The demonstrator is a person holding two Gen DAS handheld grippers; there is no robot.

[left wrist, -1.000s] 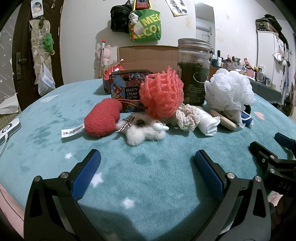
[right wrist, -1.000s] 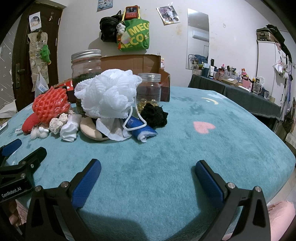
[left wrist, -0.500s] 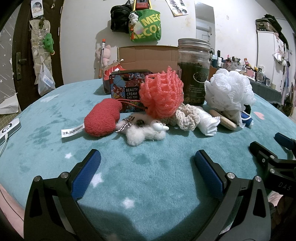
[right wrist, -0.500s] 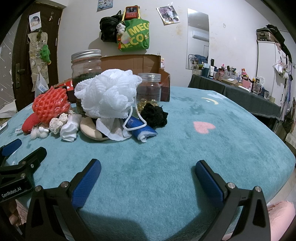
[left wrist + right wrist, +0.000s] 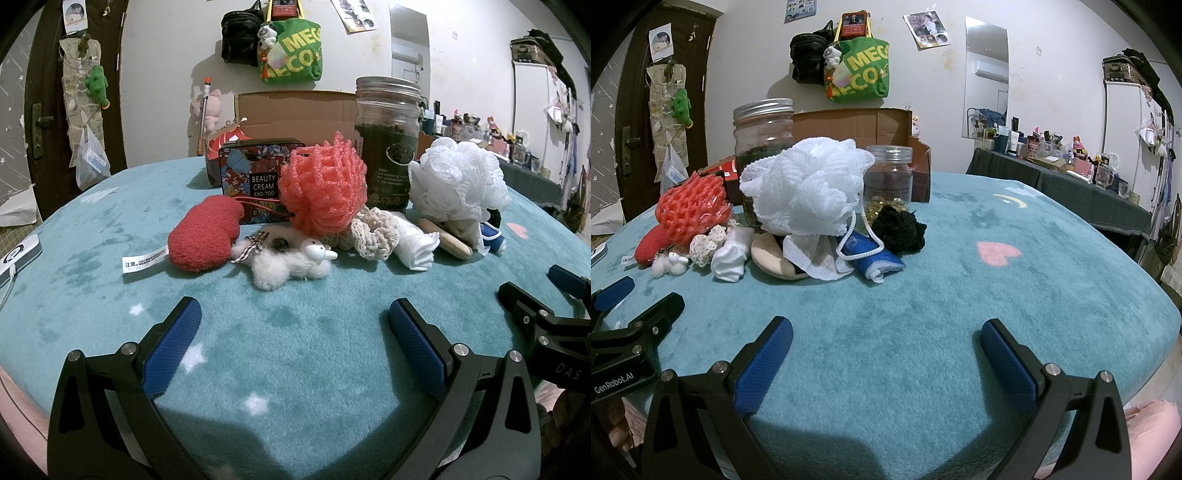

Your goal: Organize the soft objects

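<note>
A heap of soft things lies on the teal plush table [image 5: 295,354]: a red plush pad [image 5: 203,236], a white fluffy sheep toy [image 5: 291,258], a coral mesh pouf [image 5: 323,195], a cream crochet scrunchie [image 5: 373,232], a white rolled cloth [image 5: 415,243], a white bath pouf [image 5: 809,192], a beige puff [image 5: 770,254], a blue cloth [image 5: 871,258] and a black scrunchie [image 5: 899,229]. My left gripper [image 5: 293,325] is open and empty, in front of the sheep toy. My right gripper [image 5: 886,343] is open and empty, short of the blue cloth.
A floral tin [image 5: 258,184], a big glass jar with dark contents [image 5: 386,140], a smaller jar [image 5: 888,177] and an open cardboard box [image 5: 295,114] stand behind the heap. A white device [image 5: 18,254] lies at the left edge. The table edge falls off on the right [image 5: 1160,306].
</note>
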